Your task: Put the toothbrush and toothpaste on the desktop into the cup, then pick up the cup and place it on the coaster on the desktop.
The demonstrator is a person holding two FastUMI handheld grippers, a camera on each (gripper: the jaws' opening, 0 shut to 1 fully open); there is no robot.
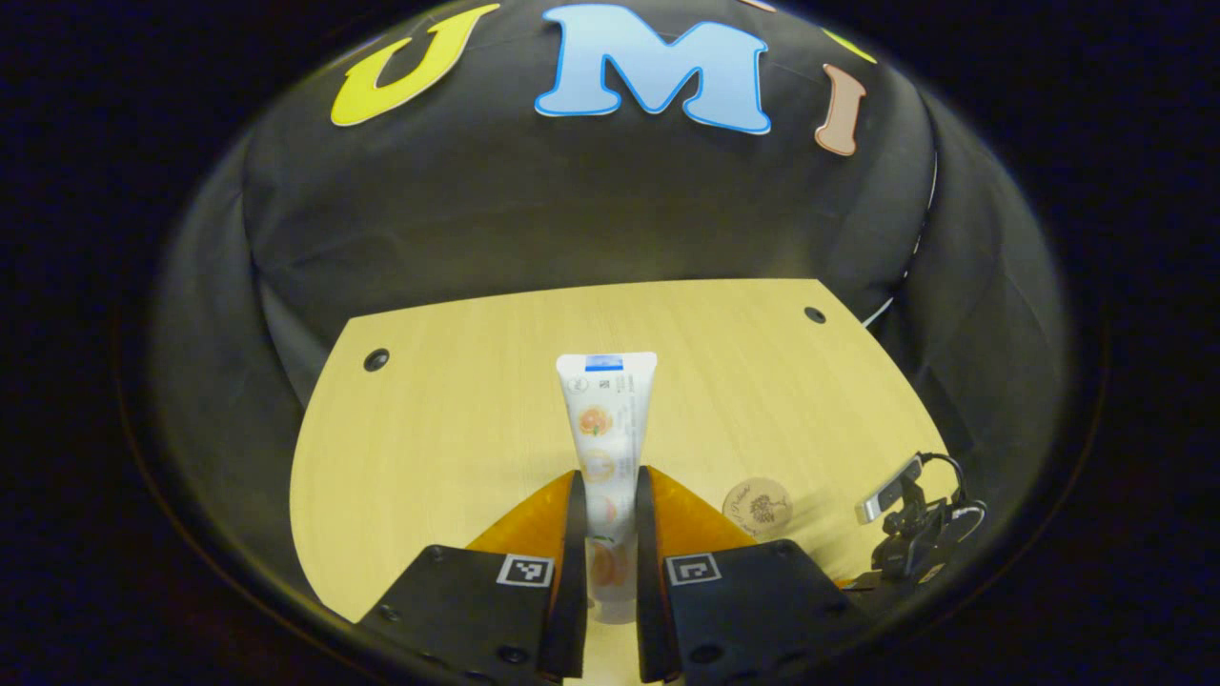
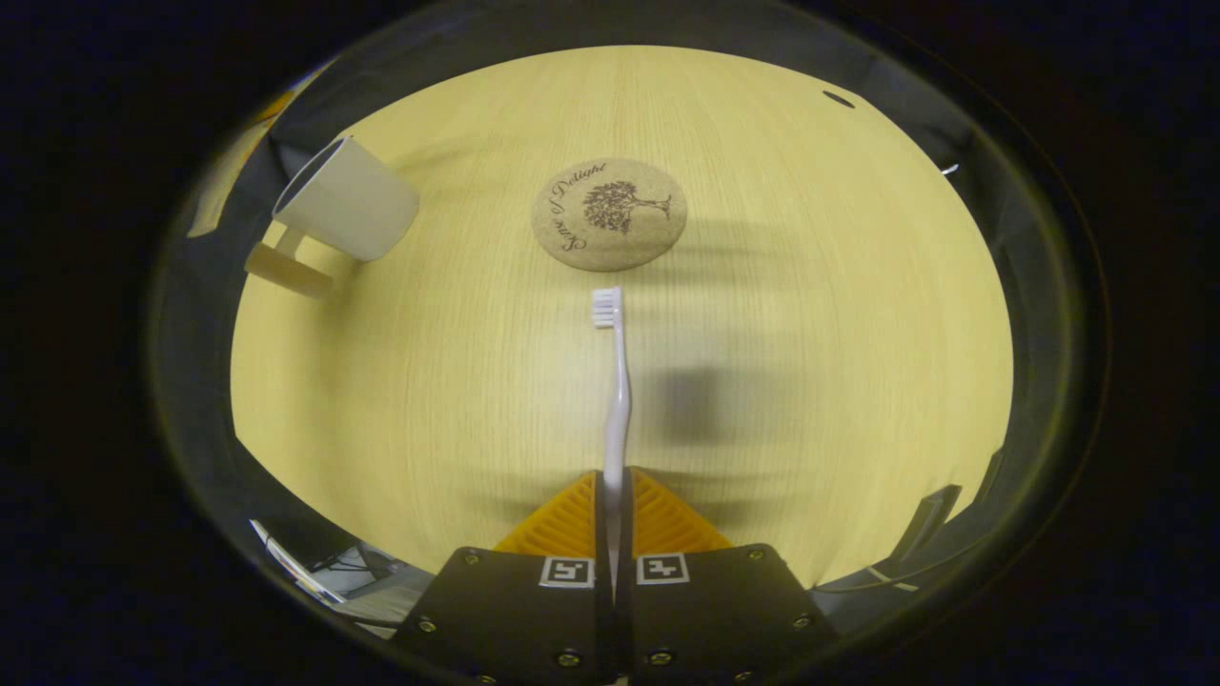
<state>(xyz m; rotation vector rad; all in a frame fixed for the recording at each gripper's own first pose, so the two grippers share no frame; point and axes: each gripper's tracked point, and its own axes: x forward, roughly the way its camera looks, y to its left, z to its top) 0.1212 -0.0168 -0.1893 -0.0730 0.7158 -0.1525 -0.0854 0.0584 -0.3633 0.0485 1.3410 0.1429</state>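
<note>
In the left gripper view, the left gripper [image 1: 610,534] has its jaws closed on the lower part of the toothpaste [image 1: 607,429], which stands out ahead of the fingers above the wooden bench [image 1: 457,400], with the round coaster [image 1: 758,506] lying just to the right and a small camera on a stand [image 1: 905,519] near the bench's edge. In the right gripper view, the right gripper [image 2: 615,519] has its jaws pinched tight on the handle of the toothbrush [image 2: 617,400], bristle end pointing forward toward the coaster [image 2: 608,213]. The cup [image 2: 345,198] sits on the bench well off to the left of the coaster, with its handle toward the near side.
</note>
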